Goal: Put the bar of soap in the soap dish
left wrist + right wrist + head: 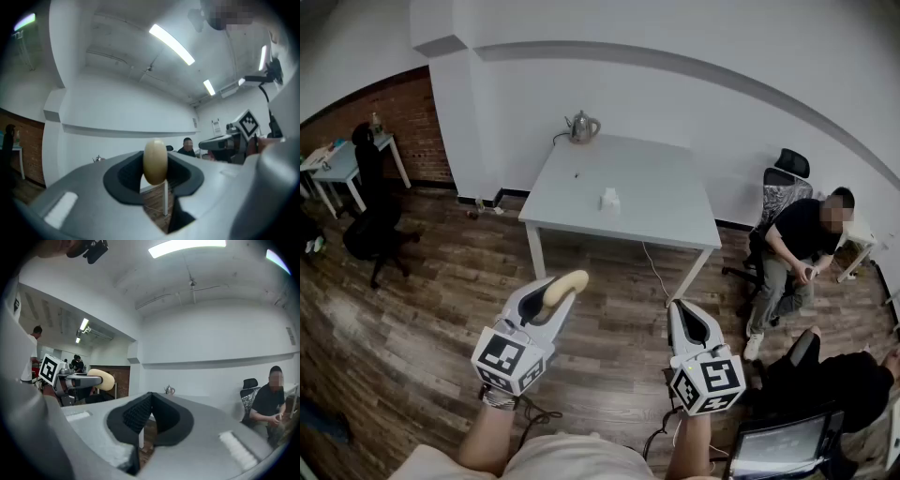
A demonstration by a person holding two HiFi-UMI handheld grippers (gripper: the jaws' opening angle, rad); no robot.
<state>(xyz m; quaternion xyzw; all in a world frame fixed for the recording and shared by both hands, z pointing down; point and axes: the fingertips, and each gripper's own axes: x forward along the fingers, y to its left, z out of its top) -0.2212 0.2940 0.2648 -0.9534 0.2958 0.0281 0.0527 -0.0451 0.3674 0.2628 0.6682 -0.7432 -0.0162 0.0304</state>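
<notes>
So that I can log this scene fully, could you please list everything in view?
table: one, white, middle of the room
kettle: one, metallic, on the table's far edge
small white object: one, on the table near its middle; too small to identify
office chair: one, black, at the left
seated person: one, dark top, at the right
bar of soap: one, cream, between the left gripper's jaws
left gripper: one, grey, closed on the soap
right gripper: one, grey, jaws together, empty
</notes>
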